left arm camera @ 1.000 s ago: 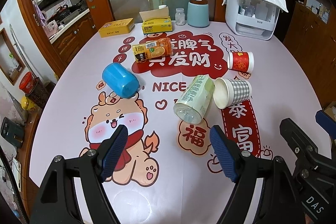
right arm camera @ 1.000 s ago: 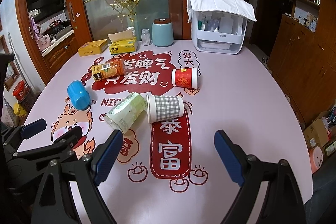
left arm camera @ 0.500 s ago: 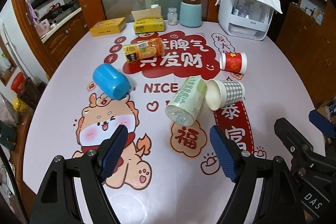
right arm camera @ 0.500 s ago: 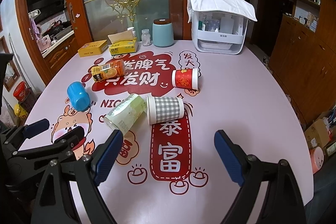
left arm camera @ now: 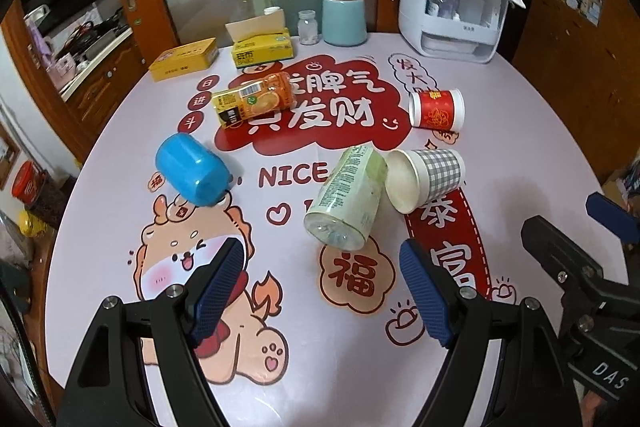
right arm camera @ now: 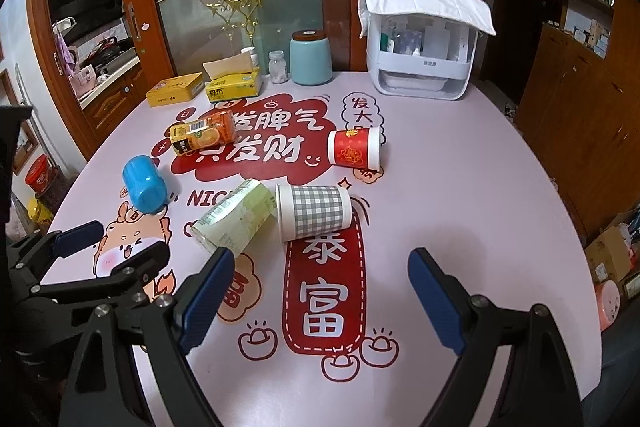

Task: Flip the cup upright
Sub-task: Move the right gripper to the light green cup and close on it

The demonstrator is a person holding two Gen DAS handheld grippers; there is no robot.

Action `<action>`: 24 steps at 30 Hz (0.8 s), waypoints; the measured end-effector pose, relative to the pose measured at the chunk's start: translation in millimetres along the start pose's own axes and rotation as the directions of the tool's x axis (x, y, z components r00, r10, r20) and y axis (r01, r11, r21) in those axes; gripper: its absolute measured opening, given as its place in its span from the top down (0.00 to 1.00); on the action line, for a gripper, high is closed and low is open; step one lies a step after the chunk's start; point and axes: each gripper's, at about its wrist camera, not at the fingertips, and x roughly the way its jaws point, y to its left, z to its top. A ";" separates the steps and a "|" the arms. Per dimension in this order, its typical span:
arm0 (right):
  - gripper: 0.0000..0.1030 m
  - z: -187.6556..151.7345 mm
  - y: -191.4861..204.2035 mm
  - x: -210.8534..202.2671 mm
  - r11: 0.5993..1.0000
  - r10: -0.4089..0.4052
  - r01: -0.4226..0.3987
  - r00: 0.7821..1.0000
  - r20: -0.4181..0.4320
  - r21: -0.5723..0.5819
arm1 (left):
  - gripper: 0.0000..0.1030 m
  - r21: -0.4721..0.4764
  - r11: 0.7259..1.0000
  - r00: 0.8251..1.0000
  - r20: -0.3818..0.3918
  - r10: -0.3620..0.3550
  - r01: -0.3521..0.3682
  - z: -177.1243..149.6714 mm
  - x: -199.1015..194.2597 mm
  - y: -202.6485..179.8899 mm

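Observation:
Three cups lie on their sides on the round table. A grey checked paper cup (left arm camera: 430, 179) (right arm camera: 314, 211) lies mid-table, its mouth against a pale green bottle (left arm camera: 346, 199) (right arm camera: 236, 217). A red paper cup (left arm camera: 438, 109) (right arm camera: 354, 149) lies further back. A blue plastic cup (left arm camera: 192, 169) (right arm camera: 144, 183) lies at the left. My left gripper (left arm camera: 322, 287) is open and empty, above the near table in front of the bottle. My right gripper (right arm camera: 320, 297) is open and empty, in front of the checked cup.
An orange drink bottle (left arm camera: 254, 101) lies on its side behind the blue cup. At the back stand a yellow tin (left arm camera: 184, 61), a tissue box (left arm camera: 262, 47), a small jar (left arm camera: 309, 27), a teal canister (left arm camera: 344, 17) and a white covered organiser (left arm camera: 452, 19). Cabinets flank the table.
The left gripper has drifted left and a little forward, so the objects sit further right in its view. The right gripper has barely moved. Both stay open.

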 end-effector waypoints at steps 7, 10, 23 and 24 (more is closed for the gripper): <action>0.13 3.4 -10.3 22.7 1.000 0.006 -0.006 1.000 -0.023 0.026 | 0.24 0.068 0.997 0.999 -0.028 0.043 -0.041 13.0 29.7 -2.7; 0.13 3.0 -15.7 33.7 0.999 0.017 -0.016 0.999 -0.037 0.042 | 0.24 0.102 0.994 0.997 -0.058 0.042 -0.036 18.2 47.6 -4.0; 0.20 -4.4 -34.2 84.7 0.990 0.087 -0.073 0.989 -0.120 0.117 | 0.24 0.102 0.983 0.963 -0.241 -0.125 0.153 47.0 127.2 -1.5; 0.21 -5.2 -35.3 87.9 0.989 0.094 -0.078 0.987 -0.130 0.123 | 0.24 0.100 0.982 0.958 -0.256 -0.133 0.163 48.3 131.5 -2.3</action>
